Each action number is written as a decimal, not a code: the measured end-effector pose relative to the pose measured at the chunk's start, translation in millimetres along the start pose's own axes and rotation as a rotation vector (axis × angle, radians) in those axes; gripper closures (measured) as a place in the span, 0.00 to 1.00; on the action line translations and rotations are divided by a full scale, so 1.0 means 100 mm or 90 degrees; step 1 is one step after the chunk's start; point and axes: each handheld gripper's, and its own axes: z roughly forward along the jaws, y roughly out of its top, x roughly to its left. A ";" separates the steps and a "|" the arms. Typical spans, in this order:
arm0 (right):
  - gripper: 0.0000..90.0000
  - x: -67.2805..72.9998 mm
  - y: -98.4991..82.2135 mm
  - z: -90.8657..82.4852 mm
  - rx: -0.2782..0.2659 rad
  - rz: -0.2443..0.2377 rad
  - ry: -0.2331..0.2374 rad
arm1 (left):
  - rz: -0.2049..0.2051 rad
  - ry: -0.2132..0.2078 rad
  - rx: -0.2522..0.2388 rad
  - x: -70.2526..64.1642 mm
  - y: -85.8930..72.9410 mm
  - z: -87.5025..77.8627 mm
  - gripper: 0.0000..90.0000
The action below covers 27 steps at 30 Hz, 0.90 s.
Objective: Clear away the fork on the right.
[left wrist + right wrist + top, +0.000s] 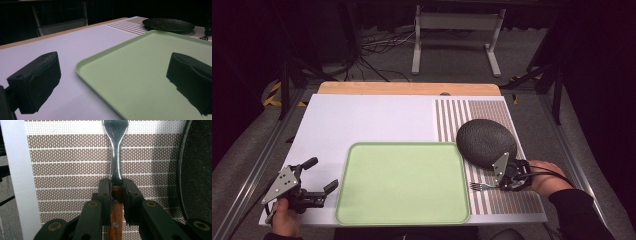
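The right gripper (507,184) has its jaws clenched on the fork (116,157) (tines toward the green tray (362,210)), low over the striped mat (512,200); left gripper (319,176) released.

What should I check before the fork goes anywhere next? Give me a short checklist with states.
1. Right gripper shut on the fork at its wooden handle: ok.
2. Fork centred between the jaws, not skewed: ok in the right gripper view.
3. Green tray bare, free to receive something: ok.
4. Black plate beside the fork, nothing on it that I can see: ok.
5. Left gripper open, off the tray's left edge, holding nothing: ok.
6. Fork lifted off the striped placemat or resting on it: cannot tell.
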 end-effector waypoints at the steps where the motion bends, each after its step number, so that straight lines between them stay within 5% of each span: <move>1: 0.87 0.00 0.00 0.00 0.000 0.000 0.000 | 0.000 0.000 0.000 0.00 0.00 0.00 0.00; 27: 0.87 0.04 0.17 -0.50 -0.081 0.009 -0.064 | -0.001 0.000 -0.002 0.00 0.00 0.00 0.00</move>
